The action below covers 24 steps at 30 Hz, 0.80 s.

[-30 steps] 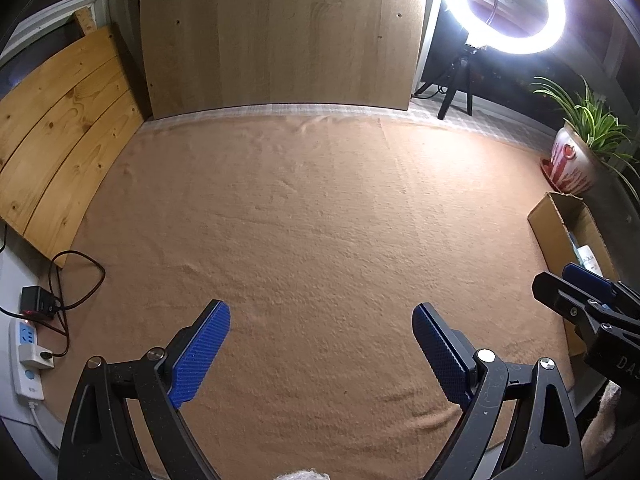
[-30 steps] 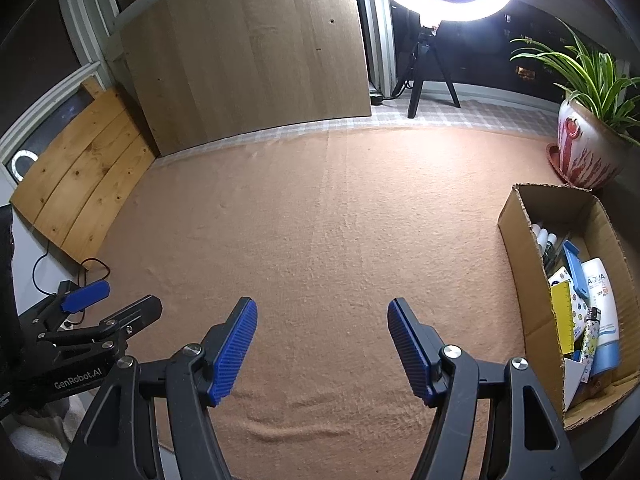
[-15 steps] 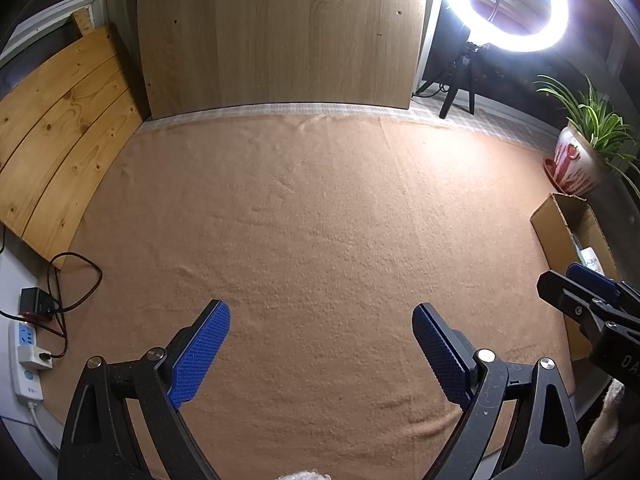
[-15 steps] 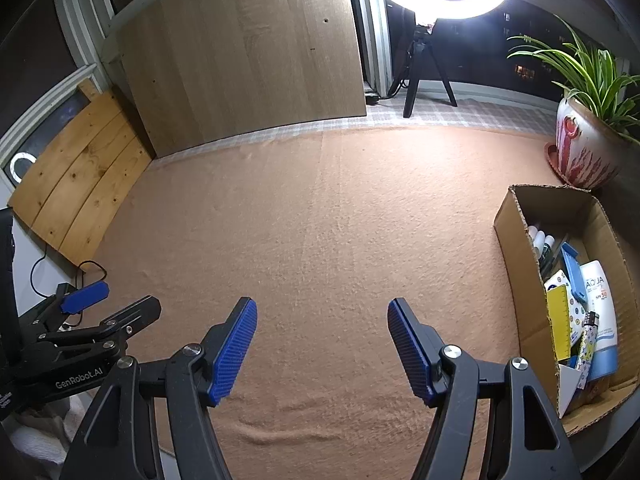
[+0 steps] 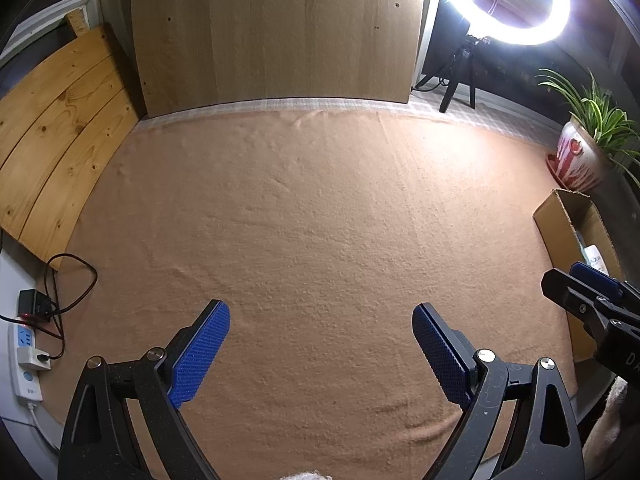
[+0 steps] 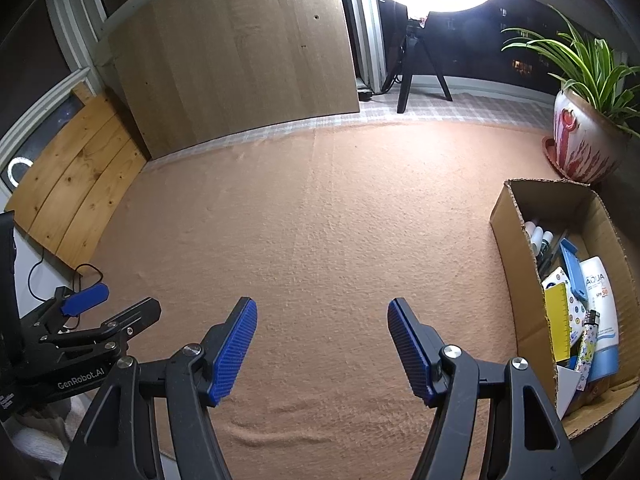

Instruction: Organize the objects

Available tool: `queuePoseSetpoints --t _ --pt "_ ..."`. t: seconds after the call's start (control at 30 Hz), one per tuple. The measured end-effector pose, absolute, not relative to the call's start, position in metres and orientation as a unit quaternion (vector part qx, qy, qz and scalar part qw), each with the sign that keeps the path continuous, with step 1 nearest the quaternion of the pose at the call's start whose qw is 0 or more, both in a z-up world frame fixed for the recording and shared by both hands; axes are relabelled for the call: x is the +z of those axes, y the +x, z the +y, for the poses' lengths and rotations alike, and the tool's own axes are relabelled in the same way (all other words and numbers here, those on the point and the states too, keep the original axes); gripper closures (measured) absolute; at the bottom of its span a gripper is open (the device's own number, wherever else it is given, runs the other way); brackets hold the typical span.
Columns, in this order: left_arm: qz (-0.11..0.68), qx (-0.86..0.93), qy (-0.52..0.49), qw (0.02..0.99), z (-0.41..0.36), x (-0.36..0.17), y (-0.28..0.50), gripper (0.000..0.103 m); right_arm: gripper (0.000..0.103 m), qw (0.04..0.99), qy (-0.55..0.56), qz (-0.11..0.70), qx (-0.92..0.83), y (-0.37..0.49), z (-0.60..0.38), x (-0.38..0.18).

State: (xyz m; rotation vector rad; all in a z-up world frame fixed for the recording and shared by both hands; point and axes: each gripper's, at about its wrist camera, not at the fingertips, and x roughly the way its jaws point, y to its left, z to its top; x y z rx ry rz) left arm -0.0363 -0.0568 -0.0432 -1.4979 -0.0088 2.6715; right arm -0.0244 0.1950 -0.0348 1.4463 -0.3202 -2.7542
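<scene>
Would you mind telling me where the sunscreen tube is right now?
In the right wrist view the sunscreen tube lies inside the cardboard box at the right edge of the tan blanket, beside a yellow ruler and a patterned lighter.

Only slight drifts to log. In the right wrist view, the box (image 6: pixel 514 264) slid a little to the left in frame and its far rim rose a touch. The ring light (image 6: pixel 424 6) and the pot (image 6: pixel 580 148) moved up and left with it, so you tipped that camera very slightly. In the left wrist view, the right gripper (image 5: pixel 564 276) edged a little nearer the right border. No object was moved or picked up.
</scene>
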Motion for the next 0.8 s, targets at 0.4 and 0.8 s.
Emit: queuePoseSetpoints --t 0.4,0.8 --pt "-0.003 0.869 -0.494 0.038 -0.062 -0.049 -0.045 0.008 0.039 0.007 0.466 -0.102 -0.879 -0.029 0.192 -0.038" --pt "-0.011 0.857 -0.515 0.029 -0.072 -0.076 -0.062 0.008 0.039 -0.007 0.474 -0.085 -0.876 -0.045 0.192 -0.063"
